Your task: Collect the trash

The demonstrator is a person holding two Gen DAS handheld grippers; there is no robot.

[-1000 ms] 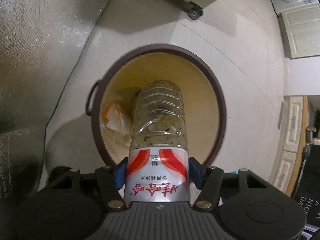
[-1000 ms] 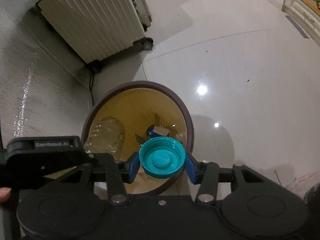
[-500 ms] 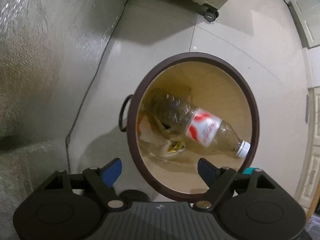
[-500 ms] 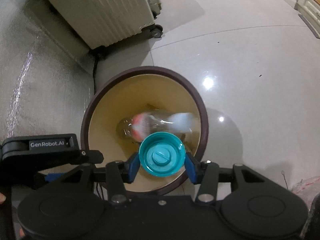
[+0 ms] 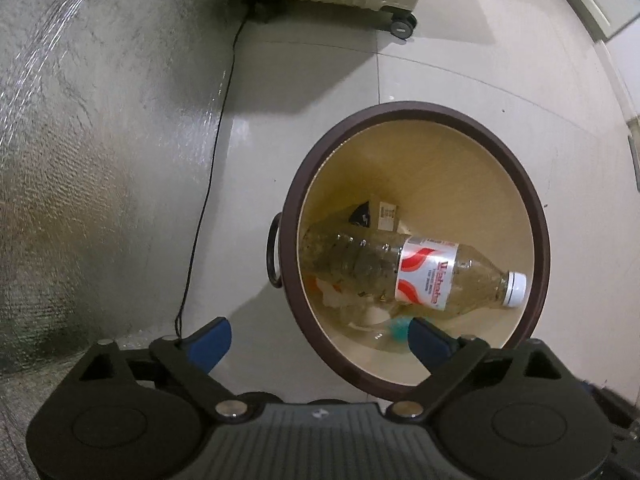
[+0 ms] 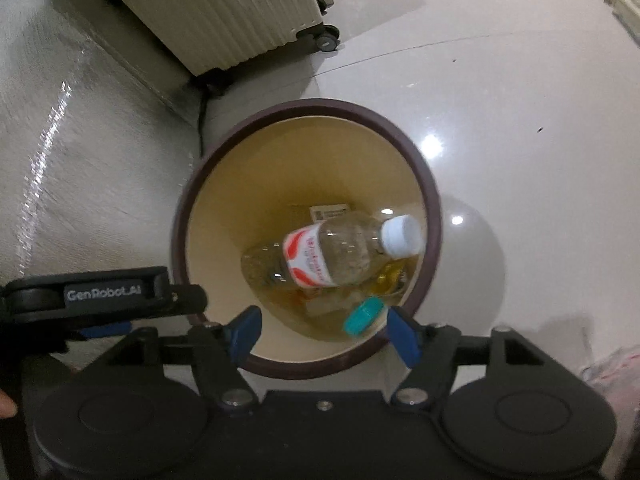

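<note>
**Teal cap and bottle now inside the bin**

Brown rim, beige walls: the bin (image 6: 308,240) now holds both pieces of trash. One second ago the left gripper (image 5: 320,338) was clamping the plastic bottle (image 5: 416,276) and the right gripper (image 6: 324,330) the teal cap (image 6: 363,315); now both have their jaws spread wide and carry nothing. The bottle lies on its side on older rubbish, white cap toward the rim. The teal cap looks blurred, maybe not yet settled. I judge this pair of items as collected. The bottle label (image 6: 306,258) is red and white, its writing too blurred to read. "GenRobot.AI" stands on the left gripper's body. A ribbed suitcase (image 6: 224,12) stands near on the floor.
</note>
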